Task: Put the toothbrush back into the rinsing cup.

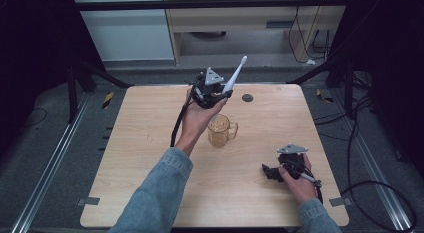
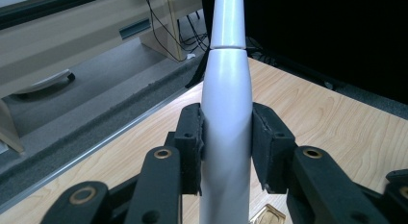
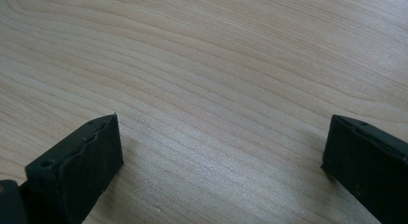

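Note:
A white electric toothbrush [image 1: 234, 77] is held above the back of the wooden table [image 1: 150, 158], its brush head tilted up and to the right. My left gripper [image 1: 220, 94] is shut on its thick handle [image 2: 226, 132], both pads pressing its sides. Just below it stands a clear glass mug [image 1: 221, 130] with its handle to the right. My right gripper [image 1: 267, 172] rests low over the table's front right, jaws wide open, and nothing lies between its pads [image 3: 77, 161] but bare wood.
A small dark round disc [image 1: 247, 98] lies on the table behind the mug. A light wooden cabinet [image 1: 240, 18] and loose cables [image 1: 310, 43] sit on the floor beyond the table. Black frame struts [image 1: 95, 73] flank the table's back corners.

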Tool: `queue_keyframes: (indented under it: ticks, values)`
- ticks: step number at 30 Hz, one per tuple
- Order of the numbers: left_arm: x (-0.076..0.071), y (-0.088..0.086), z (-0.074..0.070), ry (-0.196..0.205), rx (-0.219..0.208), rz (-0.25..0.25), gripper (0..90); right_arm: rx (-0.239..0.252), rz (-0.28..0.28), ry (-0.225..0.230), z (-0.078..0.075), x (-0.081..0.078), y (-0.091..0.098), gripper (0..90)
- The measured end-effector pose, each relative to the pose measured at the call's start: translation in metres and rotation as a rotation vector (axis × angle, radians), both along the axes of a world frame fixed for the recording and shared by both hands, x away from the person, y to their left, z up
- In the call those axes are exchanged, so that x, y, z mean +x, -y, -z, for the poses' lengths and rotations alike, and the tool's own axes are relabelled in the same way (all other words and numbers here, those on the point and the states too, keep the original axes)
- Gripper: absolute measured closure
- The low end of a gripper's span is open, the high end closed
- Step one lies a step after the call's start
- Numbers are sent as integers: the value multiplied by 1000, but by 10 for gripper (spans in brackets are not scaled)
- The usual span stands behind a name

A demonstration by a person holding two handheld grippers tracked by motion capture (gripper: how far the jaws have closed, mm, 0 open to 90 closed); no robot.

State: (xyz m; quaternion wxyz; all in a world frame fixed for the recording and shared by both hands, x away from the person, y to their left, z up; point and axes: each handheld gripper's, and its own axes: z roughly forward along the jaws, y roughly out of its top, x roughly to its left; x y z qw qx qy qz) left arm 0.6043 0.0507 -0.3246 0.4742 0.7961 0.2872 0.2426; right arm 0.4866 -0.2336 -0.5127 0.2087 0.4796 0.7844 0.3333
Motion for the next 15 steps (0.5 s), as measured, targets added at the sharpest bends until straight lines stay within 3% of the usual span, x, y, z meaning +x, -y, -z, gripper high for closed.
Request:
queue_keyframes:
  ticks: [15]
  values:
    - [-2,3,5,34,-42,15,664,-2,-1,1,0,0,0,3]
